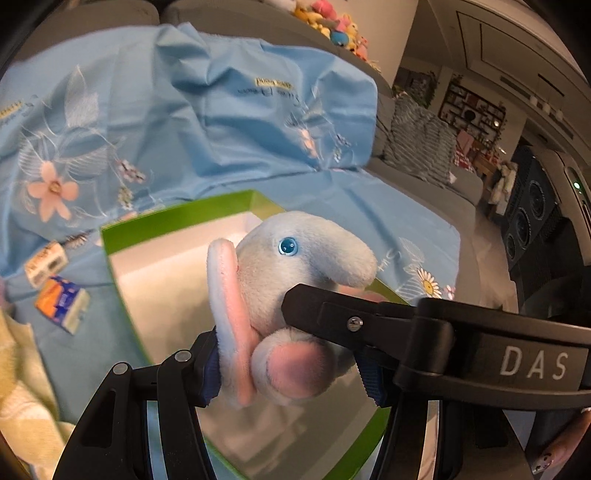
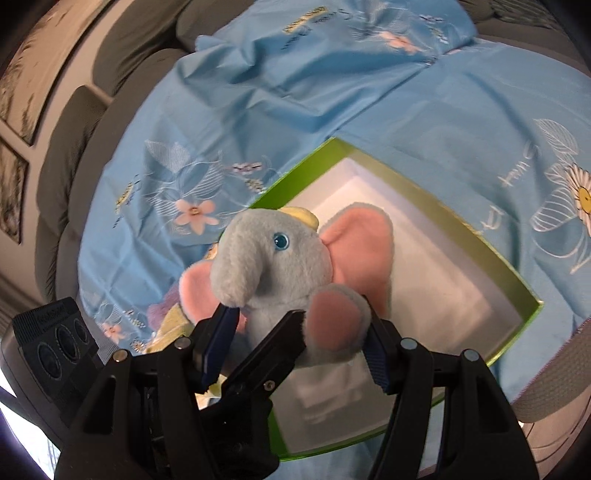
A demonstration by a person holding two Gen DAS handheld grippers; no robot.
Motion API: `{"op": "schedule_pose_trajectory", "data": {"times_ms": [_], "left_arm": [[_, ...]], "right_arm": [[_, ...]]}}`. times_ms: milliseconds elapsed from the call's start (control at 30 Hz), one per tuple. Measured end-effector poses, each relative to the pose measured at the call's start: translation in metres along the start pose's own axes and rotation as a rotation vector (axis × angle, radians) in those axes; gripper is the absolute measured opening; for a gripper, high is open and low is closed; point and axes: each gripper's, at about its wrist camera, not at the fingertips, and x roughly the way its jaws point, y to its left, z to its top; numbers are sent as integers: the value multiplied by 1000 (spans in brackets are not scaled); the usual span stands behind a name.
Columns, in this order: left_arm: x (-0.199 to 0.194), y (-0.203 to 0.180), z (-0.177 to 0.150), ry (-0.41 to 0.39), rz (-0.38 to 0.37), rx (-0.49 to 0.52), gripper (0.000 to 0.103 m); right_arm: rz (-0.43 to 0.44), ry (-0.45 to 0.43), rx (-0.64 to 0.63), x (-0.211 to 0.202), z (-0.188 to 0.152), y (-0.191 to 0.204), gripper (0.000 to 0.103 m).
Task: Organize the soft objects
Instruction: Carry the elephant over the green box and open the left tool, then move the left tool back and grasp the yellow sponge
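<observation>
You held the toy elephant [image 2: 273, 273] tight in both half-open fingers [image 1: 291, 365] [image 2: 295, 343]; lowering it gently into the green box [image 2: 424, 192] would have worked best.

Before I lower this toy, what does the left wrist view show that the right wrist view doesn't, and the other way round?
Only the left wrist view: two small packets on the blue sheet beside the box, a pile of plush toys far behind, and a shelf-lined room at right.

Only the right wrist view: the elephant's trunk and both pink ears from the front, its yellow cap, and grey cushions at left.

Both: the plush elephant clamped by the left gripper and right gripper together, over the empty green box.
</observation>
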Motion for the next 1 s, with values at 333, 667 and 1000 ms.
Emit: {"op": "schedule_pose_trajectory", "data": {"times_ms": [333,667,1000], "left_arm": [[23,-1,-4,70,-13,-59,61],[-26,9,-4,35,-4,-74,73],[-136,83,-35,-70,235,-217,82]], "right_arm": [[-136,-27,-15,-3,3,-9,63],[-218,-129,-87,-19,-1,6,88],[-153,-203,-256,-25,-26,70,101]]}}
